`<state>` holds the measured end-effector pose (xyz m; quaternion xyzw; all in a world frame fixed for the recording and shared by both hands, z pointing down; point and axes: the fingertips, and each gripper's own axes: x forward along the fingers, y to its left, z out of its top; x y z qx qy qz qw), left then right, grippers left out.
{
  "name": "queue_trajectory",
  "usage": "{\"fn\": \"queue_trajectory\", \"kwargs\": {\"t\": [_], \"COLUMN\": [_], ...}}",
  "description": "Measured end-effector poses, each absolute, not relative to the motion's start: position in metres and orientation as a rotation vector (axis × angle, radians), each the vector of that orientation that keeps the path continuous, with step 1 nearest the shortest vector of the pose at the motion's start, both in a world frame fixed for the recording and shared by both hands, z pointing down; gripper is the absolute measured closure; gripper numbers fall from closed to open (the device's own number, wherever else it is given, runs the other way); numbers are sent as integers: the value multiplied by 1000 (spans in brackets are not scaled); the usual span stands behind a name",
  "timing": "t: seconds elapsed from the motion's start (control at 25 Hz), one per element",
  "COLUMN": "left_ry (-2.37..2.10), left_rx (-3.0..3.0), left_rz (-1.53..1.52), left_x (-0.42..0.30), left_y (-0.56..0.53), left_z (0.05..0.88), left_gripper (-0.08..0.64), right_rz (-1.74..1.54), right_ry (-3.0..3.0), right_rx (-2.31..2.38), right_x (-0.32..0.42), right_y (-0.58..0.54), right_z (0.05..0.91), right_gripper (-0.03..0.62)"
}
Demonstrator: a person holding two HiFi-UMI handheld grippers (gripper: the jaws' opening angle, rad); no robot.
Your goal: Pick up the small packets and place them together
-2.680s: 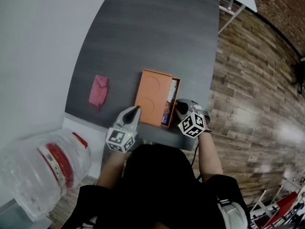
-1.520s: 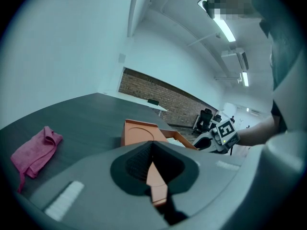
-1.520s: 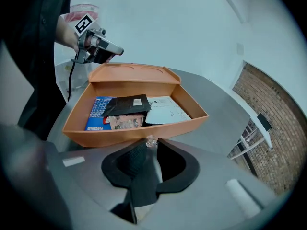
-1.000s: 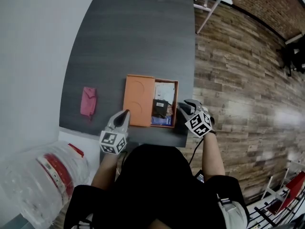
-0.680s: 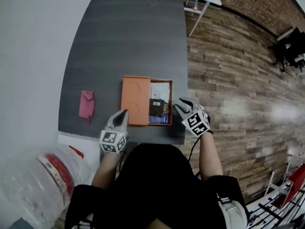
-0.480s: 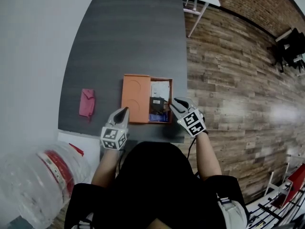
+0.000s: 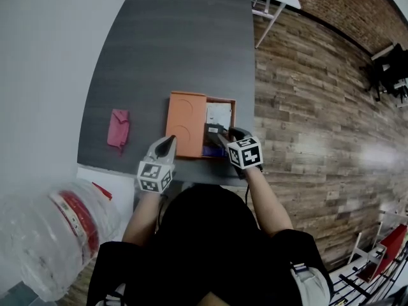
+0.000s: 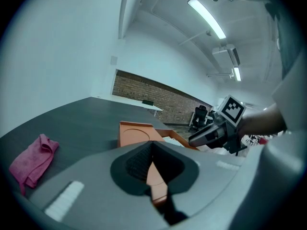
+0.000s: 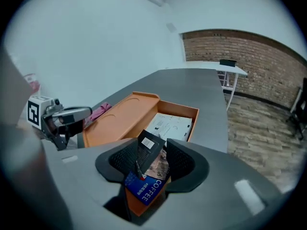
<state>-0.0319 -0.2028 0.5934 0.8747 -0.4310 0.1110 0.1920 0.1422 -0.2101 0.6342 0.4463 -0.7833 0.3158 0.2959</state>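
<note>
The right gripper (image 9: 151,146) is held over the orange box (image 9: 184,109) — its jaws are opening, and a black packet (image 9: 147,143) is seen between them. The left gripper (image 8: 152,159) is closed — empty, just beside the lid (image 7: 186,116).

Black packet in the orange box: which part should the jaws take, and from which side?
I'd take the black packet by its raised top edge, coming from above. It leans tilted on the blue coffee packet inside the orange box, so only that edge stands free. The right gripper straddles it, jaws opening, pads not pressing.
</note>
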Motion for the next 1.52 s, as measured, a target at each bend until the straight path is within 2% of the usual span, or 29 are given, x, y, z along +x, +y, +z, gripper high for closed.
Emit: {"fn": "queue_trajectory", "kwargs": {"t": [0.16, 0.28, 0.44, 0.6, 0.84, 1.12, 1.32, 1.4, 1.52], "left_ry": [-1209, -1205, -1202, -1207, -1212, -1220, -1223, -1223, -1223], "left_rx": [2458, 2459, 2452, 2437, 2423, 2420, 2425, 2427, 2428], "left_rz": [308, 310, 298, 285, 267, 274, 291, 297, 305], "left_x": [-31, -28, -28, -29, -30, -32, -32, -32, -32], "left_y": [-202, -201, -200, -200, -200, -199, -198, -199, -200], "left_z": [593, 591, 591, 591, 589, 590, 591, 591, 592], "left_gripper": [560, 560, 560, 560, 560, 560, 560, 560, 560], "right_rz": [585, 450, 454, 435, 393, 394, 407, 444, 488], "right_ry": [-2037, -2009, -1993, -1944, -1904, -1931, -1991, -2023, -2051], "right_rx": [996, 851, 708, 637, 597, 621, 705, 738, 761], "right_x": [134, 129, 120, 119, 122, 122, 125, 125, 127], "right_y": [-213, -215, -213, -212, -210, -209, -217, -219, -218], "right_z": [642, 648, 662, 674, 683, 678, 667, 661, 654], "right_gripper": [372, 311, 231, 198, 202, 378, 538, 578, 586]}}
